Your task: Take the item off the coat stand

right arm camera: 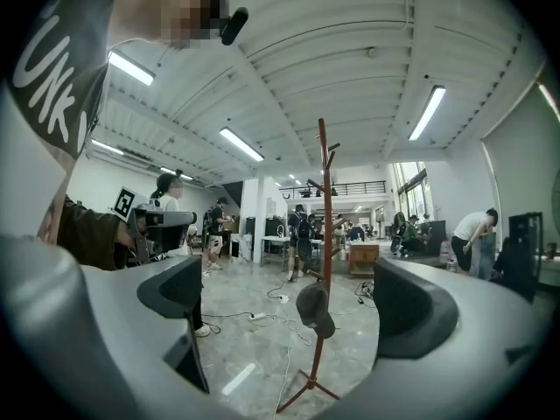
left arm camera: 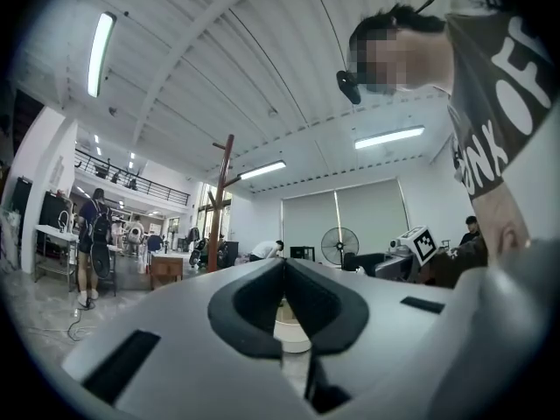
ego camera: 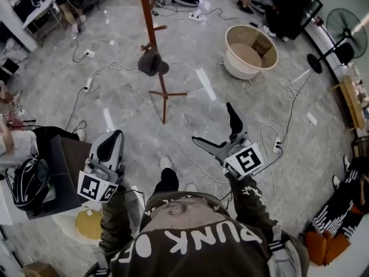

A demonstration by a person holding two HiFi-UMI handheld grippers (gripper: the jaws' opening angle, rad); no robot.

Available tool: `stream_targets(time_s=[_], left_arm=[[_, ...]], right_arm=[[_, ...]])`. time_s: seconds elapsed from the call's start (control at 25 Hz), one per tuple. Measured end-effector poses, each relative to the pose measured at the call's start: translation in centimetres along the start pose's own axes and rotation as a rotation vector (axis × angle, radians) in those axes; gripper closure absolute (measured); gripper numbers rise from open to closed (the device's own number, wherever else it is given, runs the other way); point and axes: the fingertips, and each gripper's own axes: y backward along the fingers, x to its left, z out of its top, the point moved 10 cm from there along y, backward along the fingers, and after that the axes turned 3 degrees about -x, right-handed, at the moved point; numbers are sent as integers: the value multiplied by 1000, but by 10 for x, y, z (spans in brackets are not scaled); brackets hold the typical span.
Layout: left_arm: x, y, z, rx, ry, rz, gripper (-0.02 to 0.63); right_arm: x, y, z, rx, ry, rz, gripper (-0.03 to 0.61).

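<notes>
Wooden coat stand (ego camera: 147,16) held the dark cap (ego camera: 152,62), so nothing was taken yet. The right claw (ego camera: 213,123) was spread, well apart from it; the left claw (ego camera: 110,140) was pressed together.

Cropped by the head view's top edge, the coat stand (ego camera: 146,16) – and unseen under the dark cap (ego camera: 151,62), how it hangs.

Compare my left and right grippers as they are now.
The left gripper has its jaws together; the right gripper has them wide apart. The right gripper looks straight at the cap on the coat stand; the left gripper looks past the stand. Both hold nothing.
</notes>
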Motion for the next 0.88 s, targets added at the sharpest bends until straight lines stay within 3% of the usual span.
stream_targets(time_s=[0.48,0.88], left_arm=[[145,-40,-17,-21,41,-14,609],[209,-71,-33,-23,58,-33,609]], right_arm=[[-21,-137,9,38,30,-19,-17],[-37,-208,1,71,55,-13,-17]])
